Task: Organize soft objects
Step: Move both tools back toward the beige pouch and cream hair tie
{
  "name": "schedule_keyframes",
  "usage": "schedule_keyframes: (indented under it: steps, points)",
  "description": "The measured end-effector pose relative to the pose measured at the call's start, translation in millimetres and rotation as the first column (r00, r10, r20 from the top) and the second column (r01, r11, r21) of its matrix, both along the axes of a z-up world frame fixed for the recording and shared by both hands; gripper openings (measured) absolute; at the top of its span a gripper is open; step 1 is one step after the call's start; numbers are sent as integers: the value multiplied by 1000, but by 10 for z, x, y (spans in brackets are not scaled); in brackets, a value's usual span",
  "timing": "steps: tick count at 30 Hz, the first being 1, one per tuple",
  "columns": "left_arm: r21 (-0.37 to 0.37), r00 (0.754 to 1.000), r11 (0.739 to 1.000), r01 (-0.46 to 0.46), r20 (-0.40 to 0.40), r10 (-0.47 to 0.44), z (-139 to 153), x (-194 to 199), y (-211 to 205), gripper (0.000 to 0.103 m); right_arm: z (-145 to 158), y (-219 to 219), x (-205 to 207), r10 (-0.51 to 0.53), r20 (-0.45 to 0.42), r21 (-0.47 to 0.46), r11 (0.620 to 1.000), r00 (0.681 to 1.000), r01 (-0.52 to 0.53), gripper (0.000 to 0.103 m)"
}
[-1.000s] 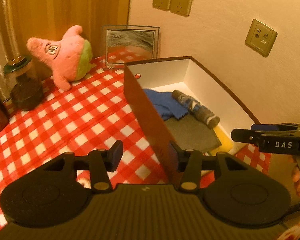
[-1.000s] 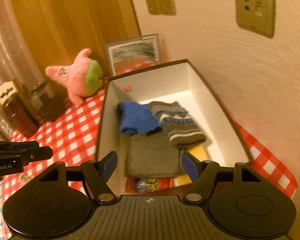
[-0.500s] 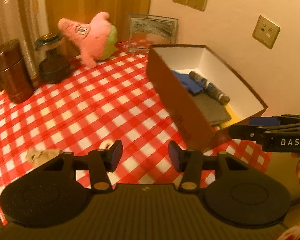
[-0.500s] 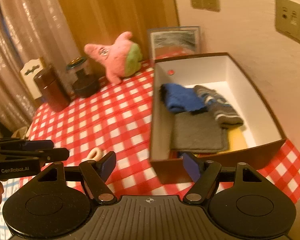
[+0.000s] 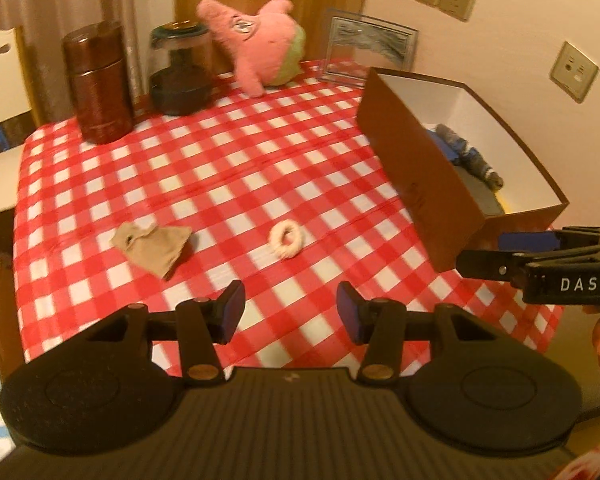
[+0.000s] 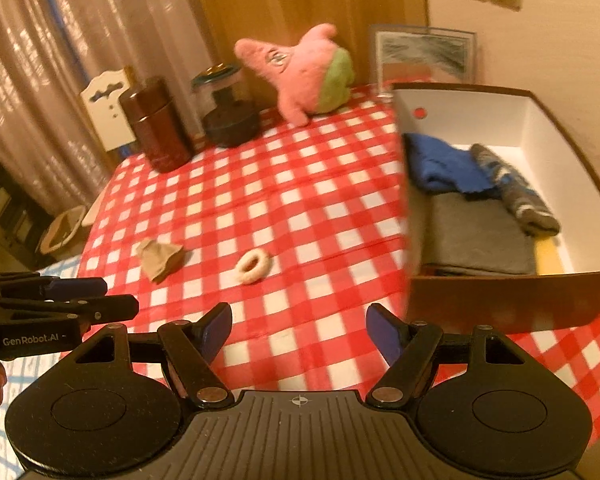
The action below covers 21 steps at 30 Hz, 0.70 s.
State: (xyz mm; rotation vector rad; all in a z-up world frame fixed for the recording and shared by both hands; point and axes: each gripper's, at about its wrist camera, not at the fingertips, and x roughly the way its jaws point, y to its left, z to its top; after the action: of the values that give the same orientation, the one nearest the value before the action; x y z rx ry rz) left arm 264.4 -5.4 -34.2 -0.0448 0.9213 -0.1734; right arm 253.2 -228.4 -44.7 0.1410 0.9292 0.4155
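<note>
Red-and-white checked cloth [image 5: 228,168] covered the table beneath both of my tools, with cream walls and wooden panelling behind. My left gripper [image 5: 290,312] hung above the near edge of the cloth, its blue-padded fingers [image 5: 232,310] spread wide and holding nothing. Just ahead of them lay a small cream fabric ring [image 5: 286,238], and ahead to their left, a crumpled beige cloth pouch [image 5: 152,246]; the two sat near each other but apart. My right gripper [image 6: 299,330] was likewise spread wide and empty, with the ring [image 6: 253,266] and pouch [image 6: 158,258] ahead to its left. Ahead to the right of those fingers stood the brown cardboard box with white inside walls [image 6: 540,120], containing a blue cloth [image 6: 440,166], a striped grey-and-blue knitted sock [image 6: 516,192] and a folded grey cloth [image 6: 476,236]. Far ahead, a pink star-shaped plush toy [image 5: 260,46] leaned near a dark glass jar [image 5: 182,76] and a brown cylindrical canister [image 5: 98,84].
</note>
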Motion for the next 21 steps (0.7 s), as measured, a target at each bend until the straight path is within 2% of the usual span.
schedule_keyframes:
  steps: [13, 21]
  points:
    - [4, 991, 992, -127, -41, 127, -193, -187, 477, 48, -287, 514, 14, 121, -52, 25, 992, 991, -120, 74]
    - [11, 985, 987, -158, -64, 158, -290, -215, 615, 48, -398, 720, 42, 160, -79, 21, 987, 984, -159, 74]
